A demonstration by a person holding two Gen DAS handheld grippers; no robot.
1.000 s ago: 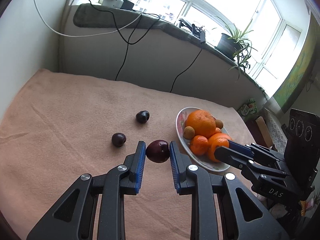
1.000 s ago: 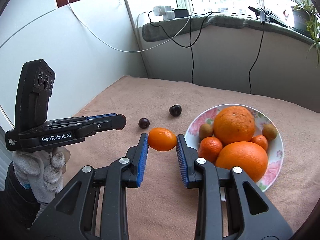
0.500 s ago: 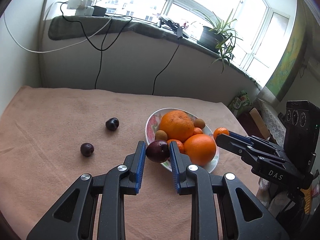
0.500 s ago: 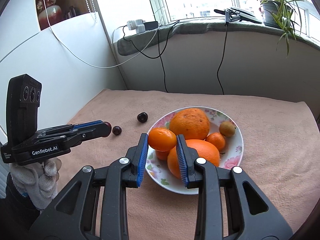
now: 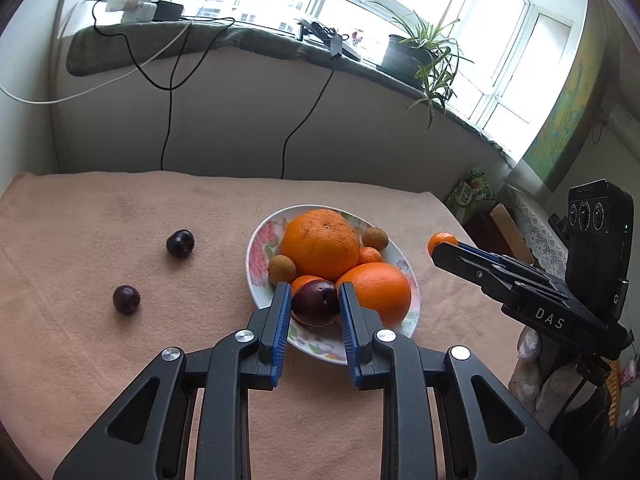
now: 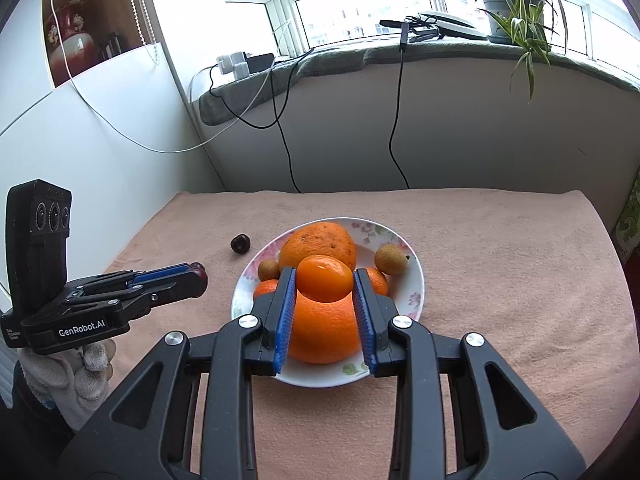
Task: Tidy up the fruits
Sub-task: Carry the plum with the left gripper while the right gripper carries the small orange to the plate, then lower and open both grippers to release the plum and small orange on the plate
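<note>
1. I am gripping a dark plum [image 5: 315, 301] in the left tongs [image 5: 313, 305], blue pads pressing on both its sides, and I am holding it over the near rim of the floral plate [image 5: 256, 248].
2. I am clenching the right tongs [image 6: 325, 285] on a small orange mandarin [image 6: 324, 278], and it is hanging above the fruit piled in the plate [image 6: 412, 280].
3. In the plate I am seeing a big rough orange [image 5: 322, 242] at the back, a smoother orange [image 5: 378, 288] in front of it, small mandarins tucked between them, and two brownish little round fruits [image 5: 282, 269] at the edges.
4. Two more dark plums are lying on the bench's peach cloth [image 5: 100, 360] to the left of the plate: one [image 5: 180, 243] nearer the wall, one [image 5: 126, 299] nearer me, well apart from each other.
5. I am seeing a person's white knit glove [image 6: 64, 376] wrapping the left handle.
6. Beyond the bench, cables [image 5: 168, 92] are hanging from the padded windowsill, and a potted plant [image 6: 516, 4] is standing by the window.
</note>
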